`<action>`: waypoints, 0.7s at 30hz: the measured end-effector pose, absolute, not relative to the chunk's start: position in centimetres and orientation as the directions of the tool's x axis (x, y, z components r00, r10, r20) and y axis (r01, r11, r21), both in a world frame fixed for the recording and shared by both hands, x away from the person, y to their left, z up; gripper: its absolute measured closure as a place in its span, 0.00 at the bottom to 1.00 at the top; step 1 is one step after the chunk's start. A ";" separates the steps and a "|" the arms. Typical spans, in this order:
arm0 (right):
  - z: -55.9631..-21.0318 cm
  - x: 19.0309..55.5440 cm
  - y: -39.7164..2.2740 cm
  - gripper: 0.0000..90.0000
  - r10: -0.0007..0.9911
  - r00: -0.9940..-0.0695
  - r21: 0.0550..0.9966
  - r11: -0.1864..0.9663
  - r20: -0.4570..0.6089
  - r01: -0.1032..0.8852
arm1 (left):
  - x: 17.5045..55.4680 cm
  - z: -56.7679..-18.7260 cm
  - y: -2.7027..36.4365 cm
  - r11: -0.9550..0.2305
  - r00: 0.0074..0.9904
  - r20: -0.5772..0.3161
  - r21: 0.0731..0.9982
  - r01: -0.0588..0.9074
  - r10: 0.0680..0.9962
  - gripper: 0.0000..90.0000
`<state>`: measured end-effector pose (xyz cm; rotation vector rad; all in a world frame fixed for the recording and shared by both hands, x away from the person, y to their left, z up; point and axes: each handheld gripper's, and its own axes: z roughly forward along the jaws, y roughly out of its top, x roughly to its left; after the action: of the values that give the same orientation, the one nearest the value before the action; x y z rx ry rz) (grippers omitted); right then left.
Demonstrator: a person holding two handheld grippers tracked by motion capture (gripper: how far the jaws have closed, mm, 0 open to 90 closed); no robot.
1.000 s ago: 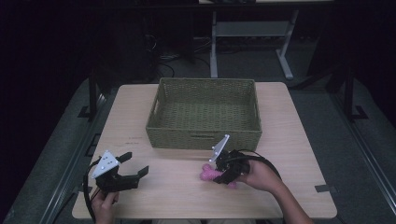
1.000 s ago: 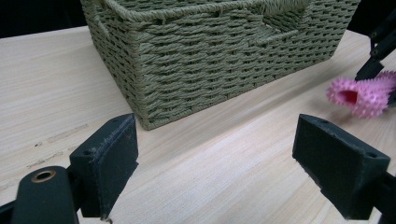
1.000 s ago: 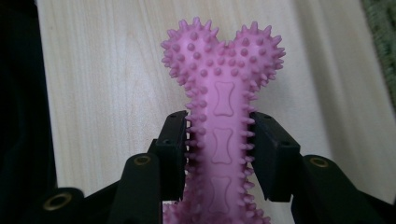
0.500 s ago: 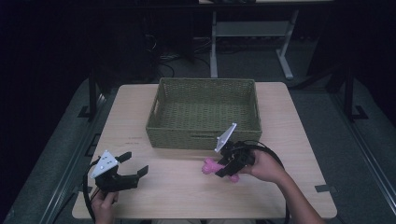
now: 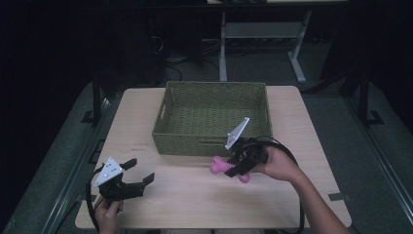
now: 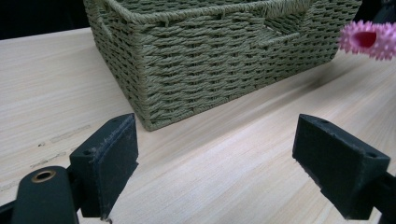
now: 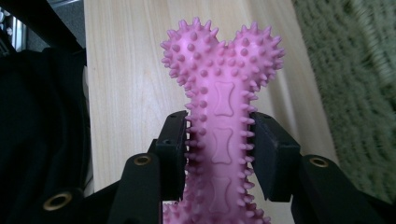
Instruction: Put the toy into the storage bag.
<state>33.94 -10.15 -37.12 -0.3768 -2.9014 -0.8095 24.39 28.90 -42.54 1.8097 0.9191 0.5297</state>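
Two grippers work at the desk (image 5: 195,195). Nearest the front edge, close to the front left corner, the left gripper (image 5: 139,171) rests low over the wood with its jaws wide apart and nothing between them. In the left gripper view it faces the basket's (image 6: 210,56) near corner, so it seems only to wait there, out of the way.

Further in, right of the middle, the right gripper (image 5: 233,165) is closed on the pink bone (image 5: 221,166). The right gripper view shows the pads (image 7: 173,154) pressing the bone's (image 7: 224,130) narrow shaft from both sides, which is probably the best place to hold, because the spiky knobs at the ends are wider. The bone hangs above the desk, just in front of the basket's front wall, and I judge it is meant to go inside.

Behind it the basket (image 5: 214,141) stands in the middle toward the far edge, open on top, with nothing inside that I can see.
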 end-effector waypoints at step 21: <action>-33.0 36.8 -9.7 0.64 0.200 -0.963 0.525 0.809 0.179 0.266 | 24.3 -42.5 29.0 -0.214 0.613 -0.046 0.914 0.344 0.789 0.15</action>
<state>36.81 -9.73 -33.00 -0.3720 -2.8771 -0.8607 24.27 29.01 -42.48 1.8063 0.9174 0.5391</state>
